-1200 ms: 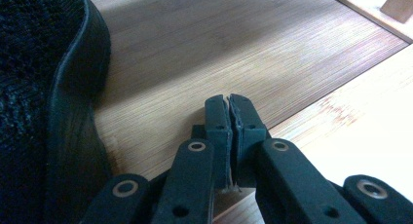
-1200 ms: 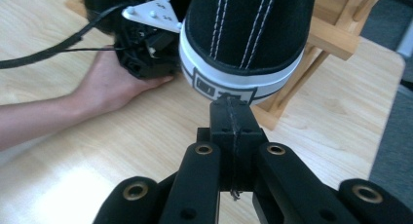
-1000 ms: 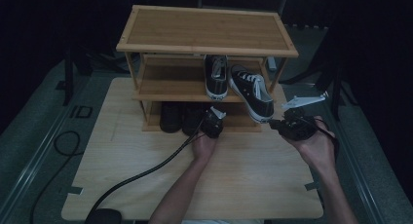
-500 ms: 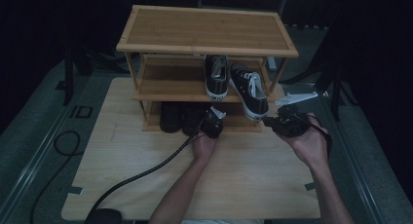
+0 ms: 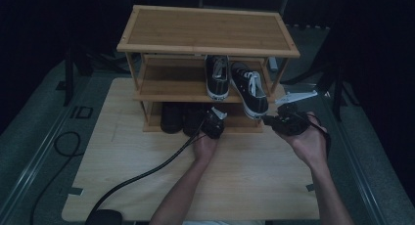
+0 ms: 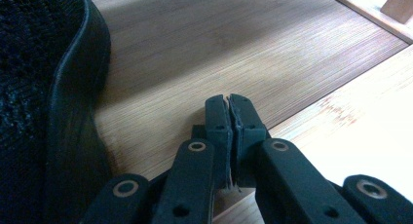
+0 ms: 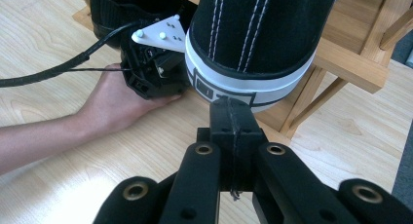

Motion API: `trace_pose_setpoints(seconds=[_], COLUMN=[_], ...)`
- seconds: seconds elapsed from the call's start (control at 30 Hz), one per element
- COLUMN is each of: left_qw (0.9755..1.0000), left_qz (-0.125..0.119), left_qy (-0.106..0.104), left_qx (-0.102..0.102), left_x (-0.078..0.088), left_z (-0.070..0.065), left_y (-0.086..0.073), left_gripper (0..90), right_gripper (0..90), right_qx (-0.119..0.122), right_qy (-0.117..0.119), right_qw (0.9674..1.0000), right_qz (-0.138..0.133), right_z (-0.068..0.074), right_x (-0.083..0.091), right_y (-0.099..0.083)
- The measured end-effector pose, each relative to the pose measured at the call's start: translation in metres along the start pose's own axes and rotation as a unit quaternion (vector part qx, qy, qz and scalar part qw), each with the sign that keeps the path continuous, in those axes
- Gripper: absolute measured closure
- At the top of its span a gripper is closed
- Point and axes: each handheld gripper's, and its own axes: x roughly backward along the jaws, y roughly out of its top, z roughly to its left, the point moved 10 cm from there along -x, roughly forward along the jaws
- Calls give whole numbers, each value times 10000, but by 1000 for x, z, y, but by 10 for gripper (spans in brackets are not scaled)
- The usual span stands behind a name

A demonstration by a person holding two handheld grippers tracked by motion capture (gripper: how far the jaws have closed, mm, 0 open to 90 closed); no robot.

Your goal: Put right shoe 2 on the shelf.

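Two black canvas sneakers with white soles stand on the middle shelf of a wooden shoe rack (image 5: 205, 32). The left sneaker (image 5: 217, 77) sits straight. The right sneaker (image 5: 249, 88) lies angled, its heel (image 7: 258, 34) jutting over the shelf's front edge. My right gripper (image 5: 266, 120) (image 7: 234, 104) is shut and empty, its tips right at that heel's white rubber; I cannot tell whether they touch. My left gripper (image 5: 208, 112) (image 6: 229, 100) is shut and empty over the front of the bottom shelf (image 6: 219, 44), beside a black shoe (image 6: 44, 87).
Dark shoes (image 5: 172, 117) fill the left part of the bottom shelf. The rack stands at the back of a light wooden table (image 5: 147, 186). A thick black cable (image 5: 147, 173) trails from the left gripper across the table to the front left. The rack's top shelf is bare.
My right gripper has edged slightly left toward the angled sneaker's heel. The left gripper and the shoes have stayed put.
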Motion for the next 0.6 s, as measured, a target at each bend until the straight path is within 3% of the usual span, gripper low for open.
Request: trace_pose_setpoints(seconds=[0.6], left_qw=[10000], left_qz=[7], left_qy=[23], left_qx=[21], left_x=[0], left_z=[0], left_y=[0], left_gripper=[890], right_gripper=[900], right_qx=[27], right_qy=[38], right_qw=[10000], right_qz=[2], right_z=[2], right_x=[-8], right_y=[8])
